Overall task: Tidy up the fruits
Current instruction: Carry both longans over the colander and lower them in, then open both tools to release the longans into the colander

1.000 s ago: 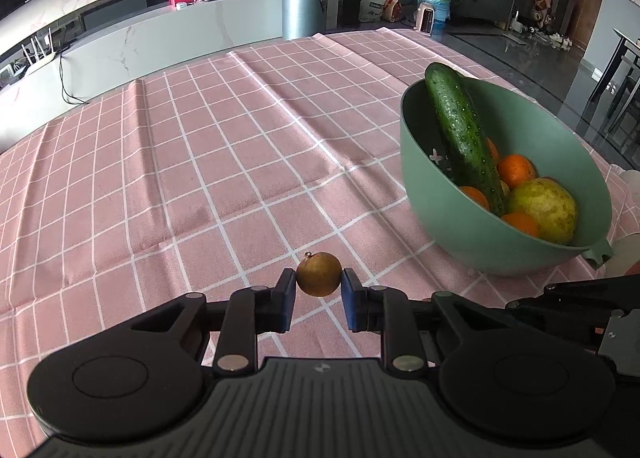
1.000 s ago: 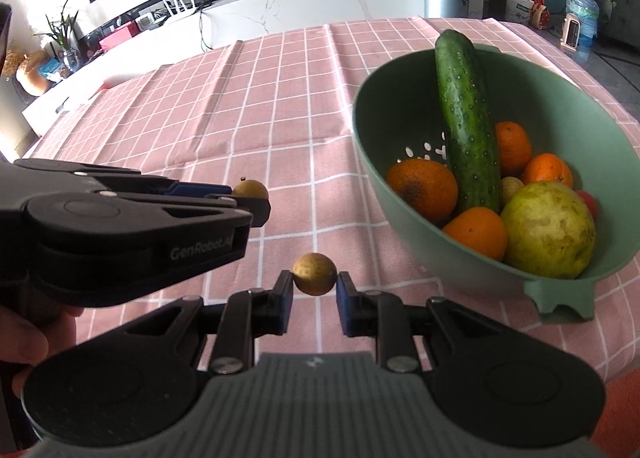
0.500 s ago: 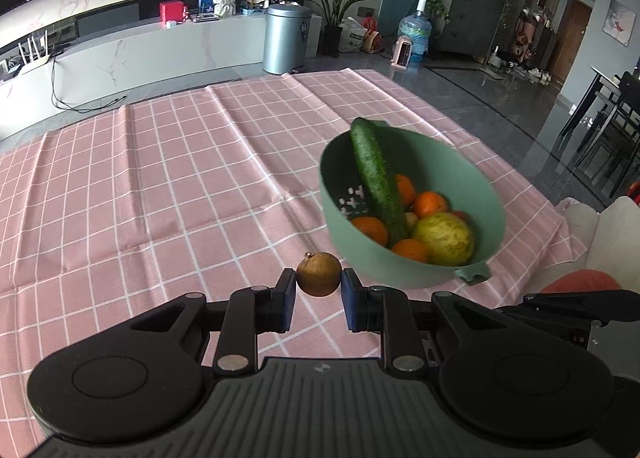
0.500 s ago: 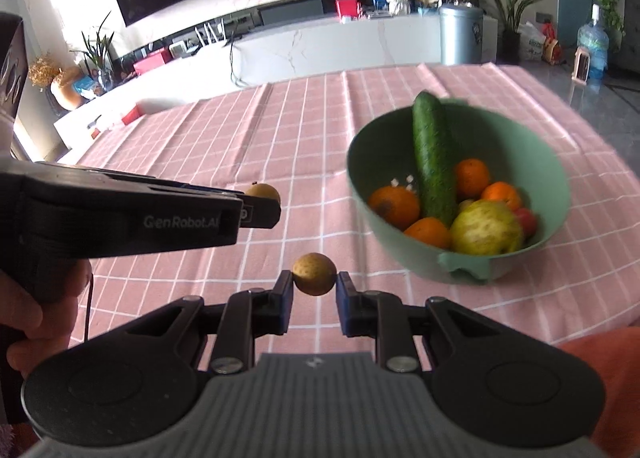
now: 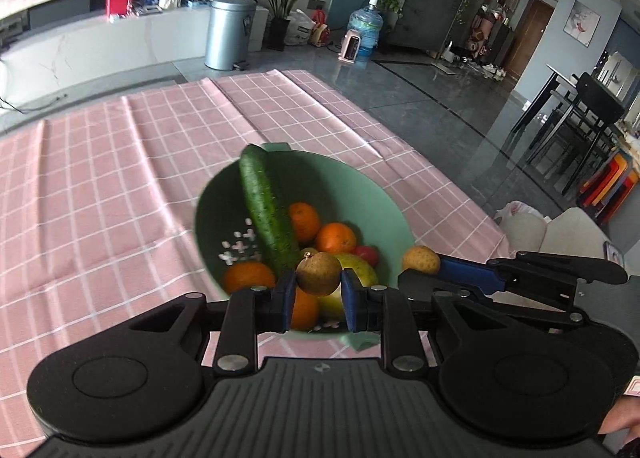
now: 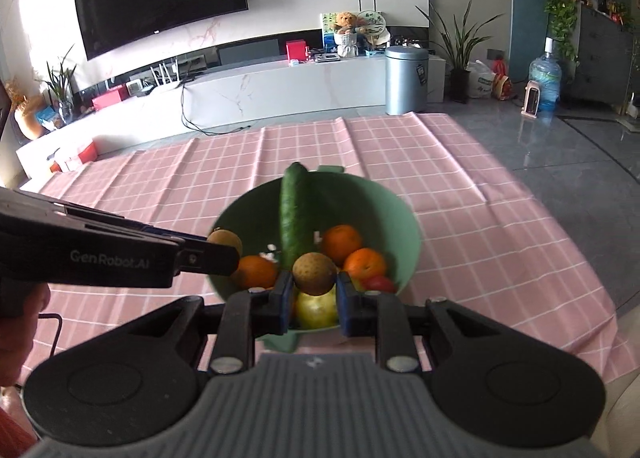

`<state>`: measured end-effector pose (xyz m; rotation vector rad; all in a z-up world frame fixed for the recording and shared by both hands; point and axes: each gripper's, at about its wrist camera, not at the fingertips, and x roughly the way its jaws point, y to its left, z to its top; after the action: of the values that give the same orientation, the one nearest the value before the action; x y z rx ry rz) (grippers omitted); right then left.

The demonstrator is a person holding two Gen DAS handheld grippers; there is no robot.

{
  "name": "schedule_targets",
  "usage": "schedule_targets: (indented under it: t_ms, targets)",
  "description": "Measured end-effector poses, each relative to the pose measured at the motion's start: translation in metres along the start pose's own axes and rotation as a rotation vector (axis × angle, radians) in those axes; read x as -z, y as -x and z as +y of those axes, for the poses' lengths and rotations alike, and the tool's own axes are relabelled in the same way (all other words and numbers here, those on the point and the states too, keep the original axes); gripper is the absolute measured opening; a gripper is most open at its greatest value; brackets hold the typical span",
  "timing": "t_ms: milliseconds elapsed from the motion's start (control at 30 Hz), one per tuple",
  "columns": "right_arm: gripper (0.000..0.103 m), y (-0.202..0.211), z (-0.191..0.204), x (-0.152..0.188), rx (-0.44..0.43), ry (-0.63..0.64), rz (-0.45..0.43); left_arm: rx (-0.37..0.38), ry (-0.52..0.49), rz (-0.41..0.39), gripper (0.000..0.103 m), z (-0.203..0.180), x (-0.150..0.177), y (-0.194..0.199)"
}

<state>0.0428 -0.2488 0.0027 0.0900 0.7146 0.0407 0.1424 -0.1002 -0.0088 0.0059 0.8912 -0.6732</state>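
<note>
A green bowl [image 5: 380,209] [image 6: 384,205] on the pink checked tablecloth holds a cucumber [image 5: 266,209] [image 6: 294,213], several oranges [image 5: 335,238] [image 6: 341,238], a yellow-green pear [image 6: 316,308] and a small red fruit [image 6: 380,282]. My left gripper [image 5: 318,290] is shut on a small brown longan [image 5: 319,273], held above the bowl's near side. My right gripper [image 6: 314,290] is shut on another longan [image 6: 314,273], also above the bowl. Each gripper shows in the other's view with its fruit [image 5: 421,260] [image 6: 225,242].
The pink tablecloth [image 5: 100,177] [image 6: 480,242] covers the table; its right edge drops to a grey floor. A white cabinet, a metal bin [image 5: 229,33] and a water bottle stand far behind. Dining chairs [image 5: 580,125] are at the far right.
Both grippers have risen and moved over the bowl with their longans still held. The bowl now sits lower and more central in both views.
</note>
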Motion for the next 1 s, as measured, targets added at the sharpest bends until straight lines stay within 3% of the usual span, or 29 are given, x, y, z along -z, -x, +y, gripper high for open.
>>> schedule_targets:
  t_ms: [167,500,1000]
  targets:
    - [0.018,-0.023,-0.018,-0.007,0.003,0.020,0.038,0.038,0.043,0.043,0.027,0.004,-0.013,-0.031]
    - [0.018,-0.068,-0.033,-0.020,-0.022,0.064,0.100,0.024,0.004,0.120,0.027,0.002,-0.029,-0.071]
    - [0.020,-0.089,-0.034,-0.021,-0.030,0.091,0.167,-0.025,-0.015,0.186,0.027,0.001,-0.028,-0.088]
